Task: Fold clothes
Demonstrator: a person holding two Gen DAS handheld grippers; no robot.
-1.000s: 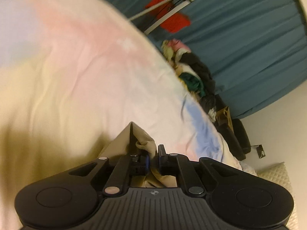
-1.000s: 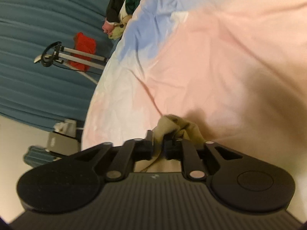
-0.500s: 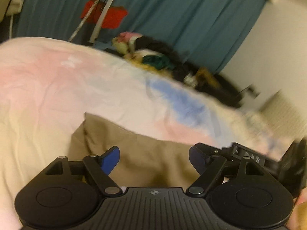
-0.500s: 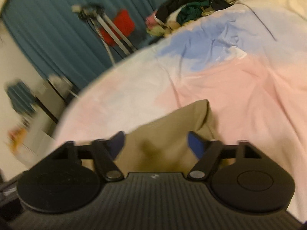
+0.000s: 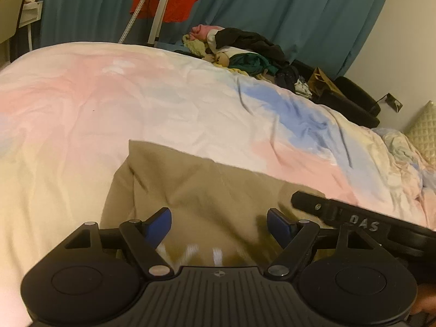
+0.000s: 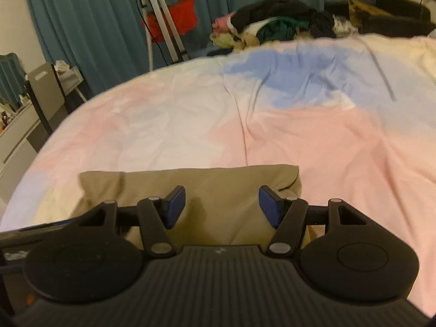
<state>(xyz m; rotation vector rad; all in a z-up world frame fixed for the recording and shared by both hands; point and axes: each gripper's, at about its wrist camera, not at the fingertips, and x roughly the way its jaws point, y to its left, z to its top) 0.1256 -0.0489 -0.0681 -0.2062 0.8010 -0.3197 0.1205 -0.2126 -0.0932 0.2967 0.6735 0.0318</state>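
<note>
- The left gripper (image 5: 219, 224) hangs over a khaki garment (image 5: 196, 190) that lies flat on the bed; its blue fingers (image 5: 159, 224) stand wide apart and released, with nothing pinched between them.
- Its jaws have just been opening, and the cloth sits below the gap, not in it.
- Ahead of the left fingers the garment's far edge runs straight across, with a folded corner just beyond the left fingertip.
- The right gripper (image 6: 222, 204) hovers over the same khaki garment (image 6: 190, 188), its blue fingers (image 6: 175, 204) also spread and released, holding nothing.
- Its jaws opened and have since narrowed a little; the fabric lies under them, free of the pads.
- Just past the right fingers the garment ends in a neat straight edge, with a rounded folded corner ahead of the right-hand fingertip.
- Beside the left gripper's right finger, the black body of the other gripper (image 5: 354, 218) pokes in, close by.
- The bed cover (image 5: 163, 103) is pastel pink, white and blue, and stretches well beyond both sets of fingers.
- Far ahead of the fingers a heap of clothes (image 6: 275, 26) lies at the far side of the bed.
- Behind that hangs a teal curtain (image 5: 272, 8), with a metal stand (image 6: 160, 24) and something red (image 5: 166, 4) in front of it.
</note>
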